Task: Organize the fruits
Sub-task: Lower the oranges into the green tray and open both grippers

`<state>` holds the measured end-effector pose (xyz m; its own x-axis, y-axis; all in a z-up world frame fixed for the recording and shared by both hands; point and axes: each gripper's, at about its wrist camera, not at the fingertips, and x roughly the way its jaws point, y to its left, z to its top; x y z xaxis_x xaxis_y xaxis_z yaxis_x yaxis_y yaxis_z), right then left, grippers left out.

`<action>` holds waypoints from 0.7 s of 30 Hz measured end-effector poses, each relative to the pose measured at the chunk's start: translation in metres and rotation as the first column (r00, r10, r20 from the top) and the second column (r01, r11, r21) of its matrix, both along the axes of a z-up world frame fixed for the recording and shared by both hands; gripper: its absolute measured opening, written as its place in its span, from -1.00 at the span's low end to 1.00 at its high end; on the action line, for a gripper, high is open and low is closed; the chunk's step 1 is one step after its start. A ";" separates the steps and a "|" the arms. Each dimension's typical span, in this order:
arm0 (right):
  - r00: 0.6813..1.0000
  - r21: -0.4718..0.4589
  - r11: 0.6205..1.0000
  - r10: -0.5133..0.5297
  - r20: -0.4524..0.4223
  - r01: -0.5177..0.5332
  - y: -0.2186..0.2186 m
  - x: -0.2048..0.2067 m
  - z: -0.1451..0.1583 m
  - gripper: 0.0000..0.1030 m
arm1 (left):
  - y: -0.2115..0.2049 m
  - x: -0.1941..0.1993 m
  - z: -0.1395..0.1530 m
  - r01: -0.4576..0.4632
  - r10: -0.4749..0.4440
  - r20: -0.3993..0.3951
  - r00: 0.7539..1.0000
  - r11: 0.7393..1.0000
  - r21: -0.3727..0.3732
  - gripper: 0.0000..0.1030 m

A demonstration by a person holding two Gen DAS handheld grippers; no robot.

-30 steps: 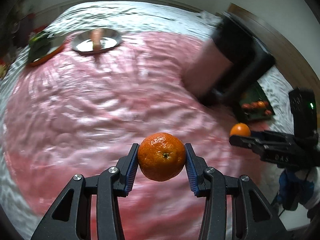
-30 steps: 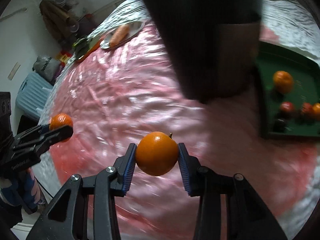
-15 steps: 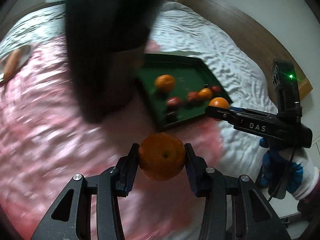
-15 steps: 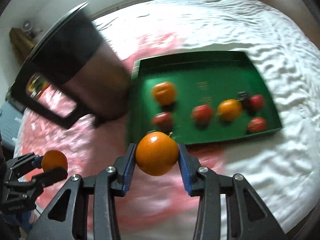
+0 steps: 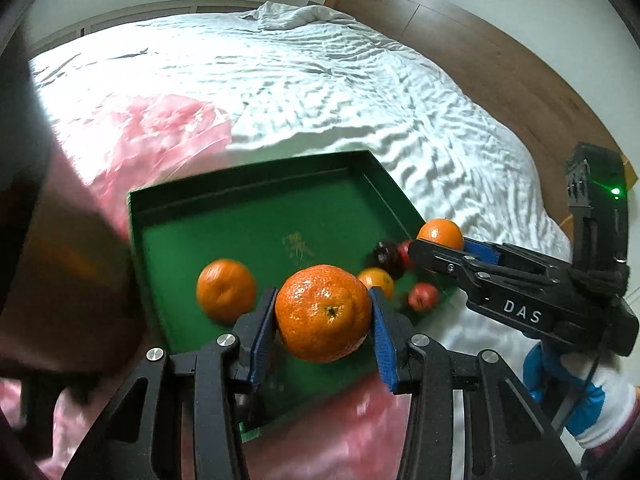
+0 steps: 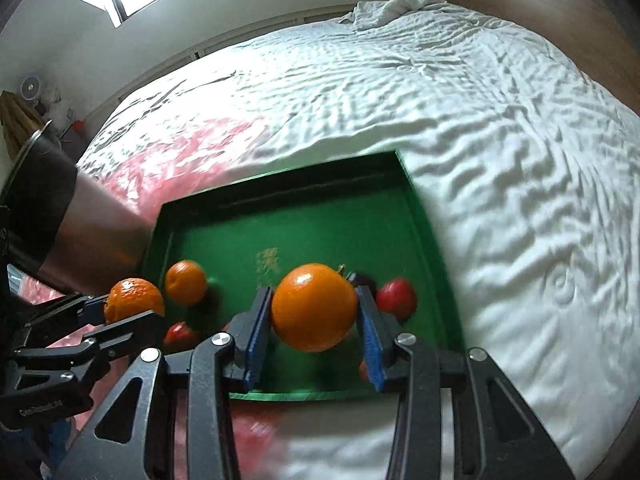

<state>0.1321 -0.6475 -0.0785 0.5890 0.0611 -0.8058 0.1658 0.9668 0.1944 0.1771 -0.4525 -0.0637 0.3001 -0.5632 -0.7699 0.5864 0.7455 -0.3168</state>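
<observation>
Both grippers tilt steeply downward, side by side. The left gripper (image 5: 323,314) has its blue pads (image 5: 262,334) pressed on either side of a round orange fruit (image 5: 323,312). The right gripper (image 6: 314,308) likewise clamps a smooth orange fruit (image 6: 314,306). A white-and-blue gloved hand (image 5: 576,396) grasps the right gripper's handle.

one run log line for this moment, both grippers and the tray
left gripper: shut on left orange | right gripper: shut on right orange | both over green tray | phase: carry
</observation>
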 end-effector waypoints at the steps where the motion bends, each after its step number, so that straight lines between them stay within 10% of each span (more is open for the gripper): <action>1: 1.000 0.000 1.000 0.000 0.002 0.000 -0.003 0.004 -0.002 0.46 | -0.006 0.005 -0.003 -0.007 0.007 0.002 1.000 1.000 0.006 -0.25; 21: 0.996 -0.054 0.996 0.071 -0.051 -0.073 -0.025 0.066 -0.062 0.46 | -0.049 0.041 -0.056 -0.058 0.056 0.021 0.998 0.985 0.162 -0.24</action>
